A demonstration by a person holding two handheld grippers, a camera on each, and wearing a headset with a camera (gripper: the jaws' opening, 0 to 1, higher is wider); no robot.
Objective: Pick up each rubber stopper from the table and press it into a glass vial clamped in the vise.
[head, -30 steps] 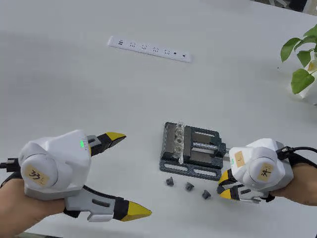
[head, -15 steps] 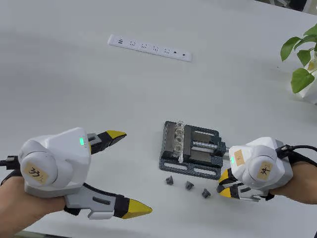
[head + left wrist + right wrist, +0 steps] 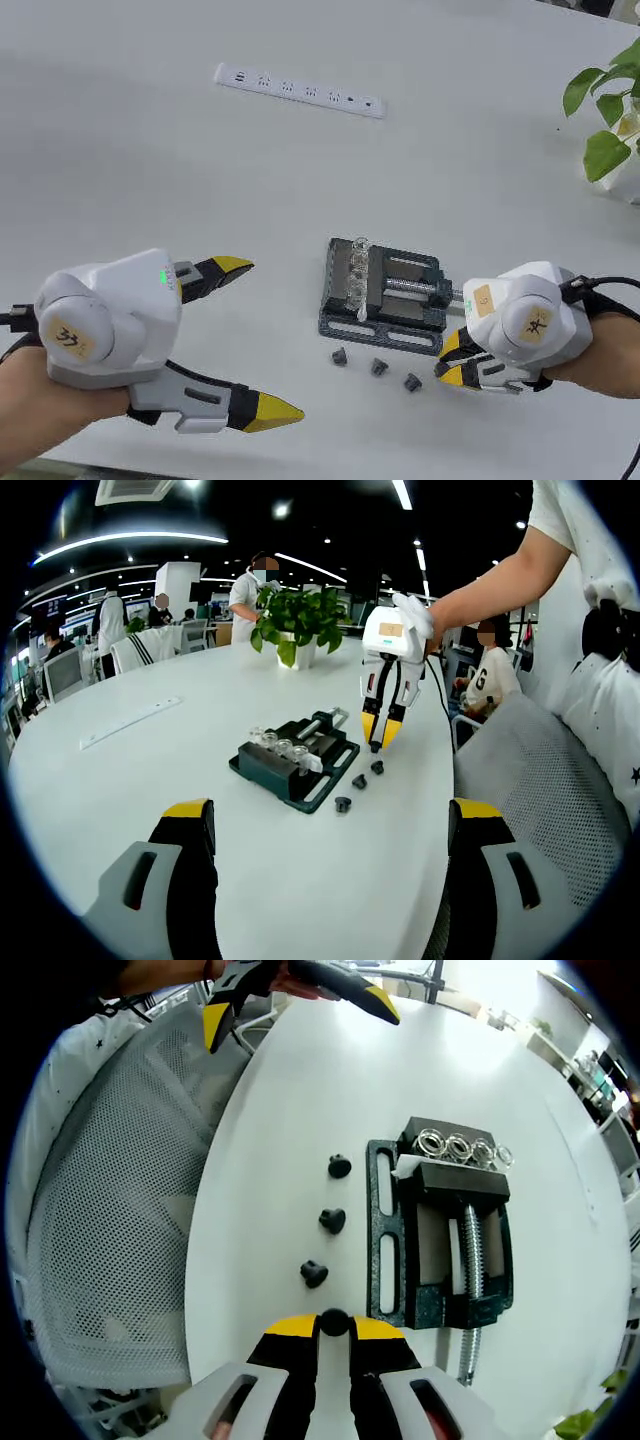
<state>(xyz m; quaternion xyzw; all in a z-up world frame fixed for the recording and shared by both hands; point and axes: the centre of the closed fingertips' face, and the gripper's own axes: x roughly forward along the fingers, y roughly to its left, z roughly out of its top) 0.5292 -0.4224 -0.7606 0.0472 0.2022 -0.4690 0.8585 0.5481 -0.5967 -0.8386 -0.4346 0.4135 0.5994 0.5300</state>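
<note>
Right claw [image 3: 333, 1332] clamped on stopper [image 3: 333, 1319] | left claw [image 3: 258, 338] apart | vials [image 3: 460, 1146] upright, mouths up

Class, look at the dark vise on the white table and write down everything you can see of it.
The vise is dark, looks like metal, and sits flat on the white table. It has a slotted base flange, two jaws and a silver threaded screw that points toward the right gripper. A row of four clear glass vials stands upright, clamped between its jaws, with their mouths open. Three rubber stoppers lie beside its base, not touching it.
</note>
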